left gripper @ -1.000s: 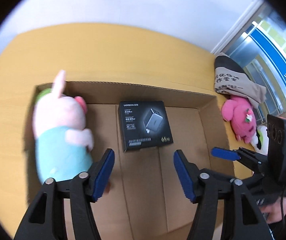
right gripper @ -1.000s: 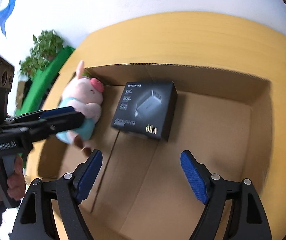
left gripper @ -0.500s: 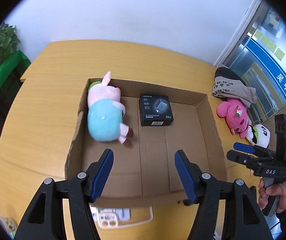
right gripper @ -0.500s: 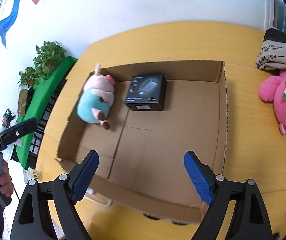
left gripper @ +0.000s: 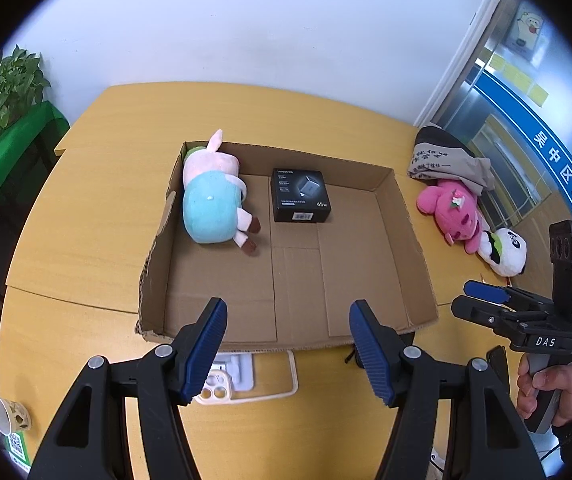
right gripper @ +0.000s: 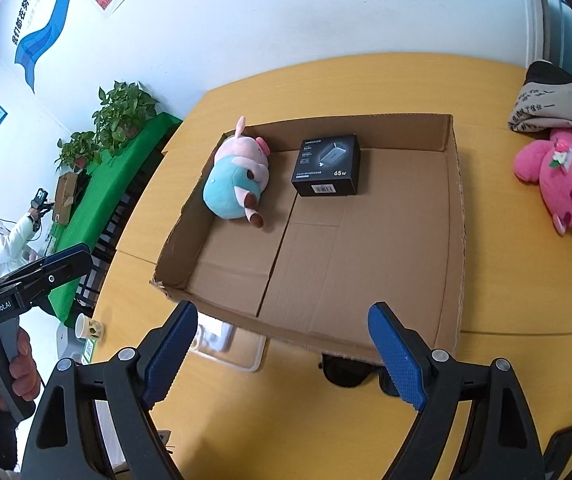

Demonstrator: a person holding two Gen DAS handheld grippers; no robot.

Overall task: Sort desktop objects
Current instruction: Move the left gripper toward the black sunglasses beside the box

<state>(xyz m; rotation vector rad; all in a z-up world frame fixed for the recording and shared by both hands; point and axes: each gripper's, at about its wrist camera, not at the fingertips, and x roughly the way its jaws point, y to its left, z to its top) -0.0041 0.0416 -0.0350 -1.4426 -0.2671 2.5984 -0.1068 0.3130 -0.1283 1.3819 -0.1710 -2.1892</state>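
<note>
**Both jaws empty above the box**

Both jaws stand apart with nothing between them: the left gripper [left gripper: 287,338] is about half spread, the right gripper [right gripper: 282,350] wider, and each hangs over the near edge of the cardboard box [left gripper: 409,232]. Two things already lie inside at the far end: a pig plush [left gripper: 214,196] in a teal shirt, on its side against the left wall, and a black charger box [left gripper: 299,195] flat just beside it, not touching.

Still out on the yellow table [left gripper: 86,216] are a pink plush [left gripper: 451,210] and a panda plush [left gripper: 505,250], well to the right of the box, a white phone case [left gripper: 246,376] just in front of the near wall, and a dark item [right gripper: 341,370], perhaps sunglasses, half hidden under that wall.

The next pick probably suits the nearest piece. A soft toy wants a wide, centred bite on its body; the flat case needs a low approach along its rim.
</note>
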